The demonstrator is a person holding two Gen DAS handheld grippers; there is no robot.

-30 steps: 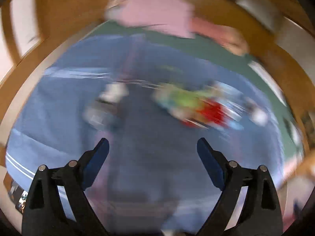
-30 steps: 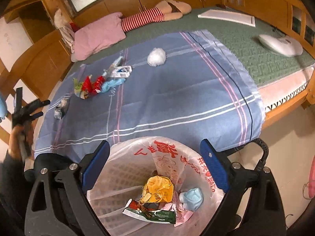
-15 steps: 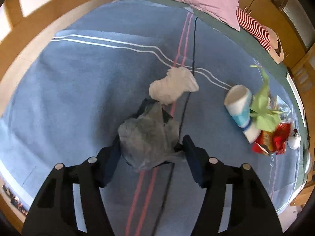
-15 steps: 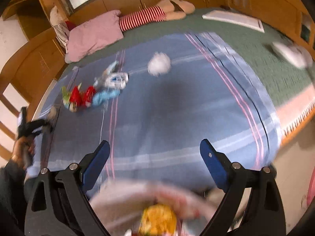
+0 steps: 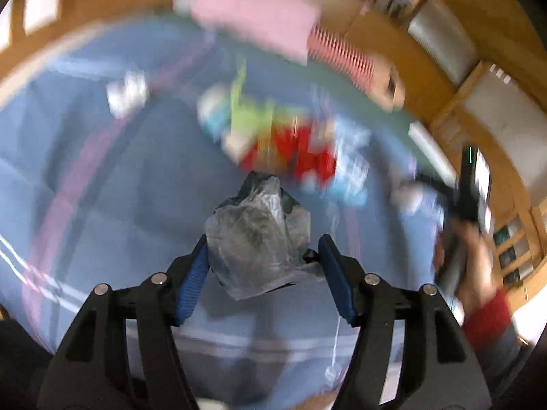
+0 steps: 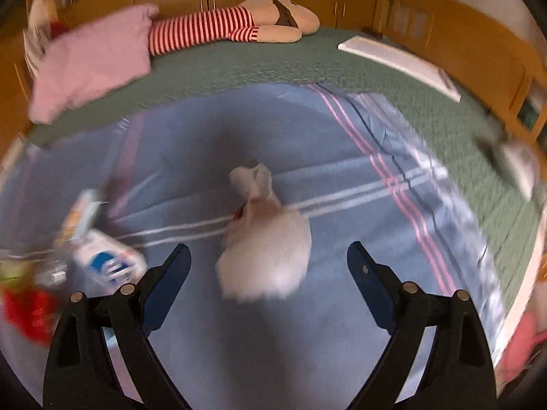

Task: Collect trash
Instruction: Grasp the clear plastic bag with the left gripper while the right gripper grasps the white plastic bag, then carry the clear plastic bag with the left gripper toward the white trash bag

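My left gripper (image 5: 261,256) is shut on a crumpled grey plastic bag (image 5: 254,235) and holds it above the blue striped sheet (image 5: 102,177). Behind it lies a blurred heap of trash: a green and red wrapper (image 5: 290,150), a white paper ball (image 5: 126,94) at the left. My right gripper (image 6: 268,263) is open just in front of a white tied plastic bag (image 6: 266,242) that lies on the sheet (image 6: 342,136), between the fingers' line. A white and blue carton (image 6: 106,261) and red wrappers (image 6: 27,307) lie at its left.
A pink pillow (image 6: 92,61) and a striped plush toy (image 6: 239,24) lie on the green bedspread (image 6: 273,65) at the back. A white flat board (image 6: 400,61) and a white object (image 6: 519,164) lie at the right. Wooden cabinets surround the bed.
My left gripper has lifted the grey bag off the sheet and swung right. My right gripper has moved forward from the bin to the white bag.
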